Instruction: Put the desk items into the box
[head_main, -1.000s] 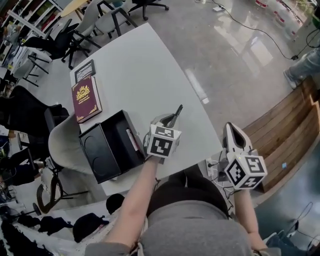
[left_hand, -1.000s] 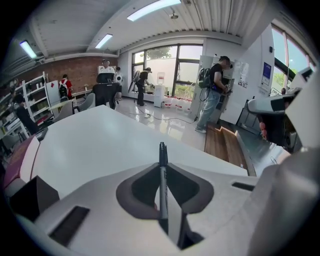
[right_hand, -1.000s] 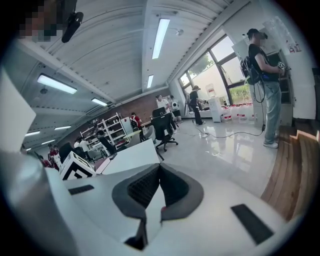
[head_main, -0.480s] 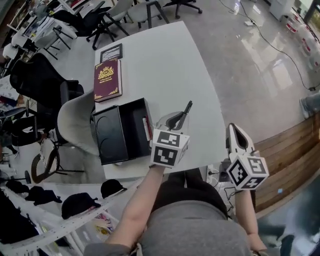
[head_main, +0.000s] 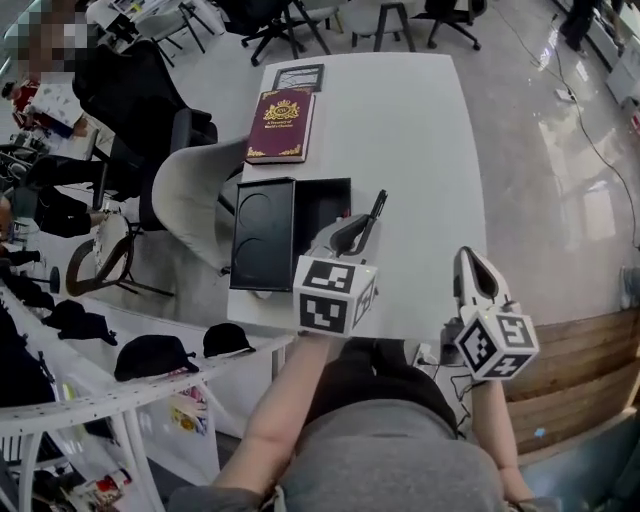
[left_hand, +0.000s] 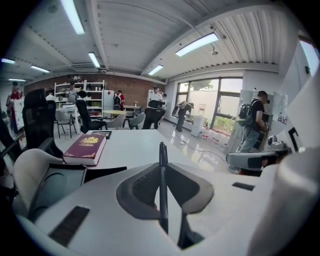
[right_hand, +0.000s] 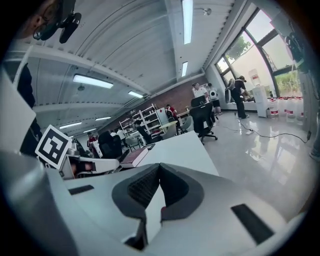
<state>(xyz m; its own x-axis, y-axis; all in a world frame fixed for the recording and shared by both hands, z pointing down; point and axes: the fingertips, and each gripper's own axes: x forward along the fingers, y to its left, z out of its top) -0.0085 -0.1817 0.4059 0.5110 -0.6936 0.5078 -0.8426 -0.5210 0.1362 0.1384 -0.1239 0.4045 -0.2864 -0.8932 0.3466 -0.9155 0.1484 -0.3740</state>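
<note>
Lifted higher, left tongs (head_main: 357, 224) clamped on black pen (head_main: 378, 205), just right of box (head_main: 262, 235), right tongs (head_main: 470, 258) closed, empty

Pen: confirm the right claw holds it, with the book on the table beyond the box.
Not the right: the left claw holds the pen, as the left gripper view shows. The book does lie on the table beyond the box.

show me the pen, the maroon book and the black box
pen (left_hand: 162, 162), left gripper view, mid shaft
maroon book (head_main: 282, 125), head view, cover centre
black box (head_main: 262, 235), head view, open lid
</note>
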